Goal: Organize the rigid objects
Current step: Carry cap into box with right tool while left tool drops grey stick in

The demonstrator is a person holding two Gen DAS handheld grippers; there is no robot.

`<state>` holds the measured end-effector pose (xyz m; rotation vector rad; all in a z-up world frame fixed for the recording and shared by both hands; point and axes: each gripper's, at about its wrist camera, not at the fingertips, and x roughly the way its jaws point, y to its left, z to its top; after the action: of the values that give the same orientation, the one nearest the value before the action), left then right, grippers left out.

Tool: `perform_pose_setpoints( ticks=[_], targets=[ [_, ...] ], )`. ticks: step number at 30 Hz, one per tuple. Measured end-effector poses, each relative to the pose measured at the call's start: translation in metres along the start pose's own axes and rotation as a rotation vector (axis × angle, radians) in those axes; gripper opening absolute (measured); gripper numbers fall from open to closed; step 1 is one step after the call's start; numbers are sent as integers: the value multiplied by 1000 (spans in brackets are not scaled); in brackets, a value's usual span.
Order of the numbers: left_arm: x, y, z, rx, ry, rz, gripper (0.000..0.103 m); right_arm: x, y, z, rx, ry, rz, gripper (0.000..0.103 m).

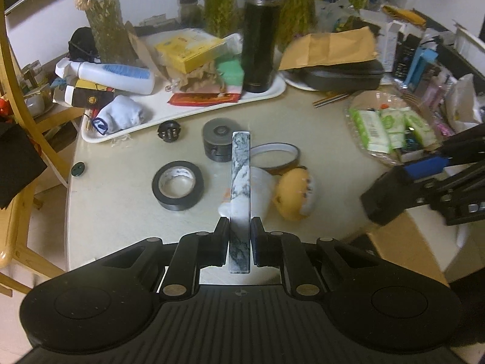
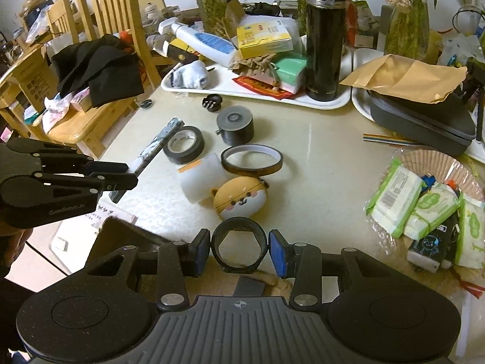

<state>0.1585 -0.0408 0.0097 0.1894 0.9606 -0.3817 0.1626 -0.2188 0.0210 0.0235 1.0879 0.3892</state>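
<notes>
My left gripper [image 1: 239, 225] is shut on a long grey-and-white marbled bar [image 1: 241, 166], which sticks out forward above the table. The right wrist view shows that gripper [image 2: 132, 174] at the left with the bar [image 2: 163, 142] slanting up from it. My right gripper [image 2: 239, 238] is shut on a black ring [image 2: 239, 222] with a six-sided hole, both pads against its sides. It [image 1: 394, 188] shows at the right edge of the left wrist view. On the table lie a black tape roll [image 1: 178, 185], a grey cylinder [image 1: 219, 144], a thin brown tape ring [image 1: 274, 154] and a yellow round case [image 1: 295, 194].
A white tray [image 1: 182, 112] at the back holds a tall black flask [image 1: 260, 30], bottles and boxes. A white cup [image 2: 200, 179] lies on its side by the yellow case. A basket of wipes [image 2: 424, 200] sits at the right, a black zip case [image 2: 424, 121] behind it, wooden chairs [image 2: 91, 30] at the left.
</notes>
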Motion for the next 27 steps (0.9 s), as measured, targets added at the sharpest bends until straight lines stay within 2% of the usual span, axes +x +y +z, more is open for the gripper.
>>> perform_pose_setpoints(
  ticks=[7, 15, 27],
  targets=[
    [-18, -15, -20, 1, -3, -37, 15, -4, 14, -16, -19, 12, 17, 45],
    [-28, -31, -49, 18, 38, -76, 15, -9, 27, -35, -28, 27, 22, 45],
    [-32, -42, -83, -2, 114, -68, 15, -14, 41, -64, -54, 69, 10, 45]
  ],
)
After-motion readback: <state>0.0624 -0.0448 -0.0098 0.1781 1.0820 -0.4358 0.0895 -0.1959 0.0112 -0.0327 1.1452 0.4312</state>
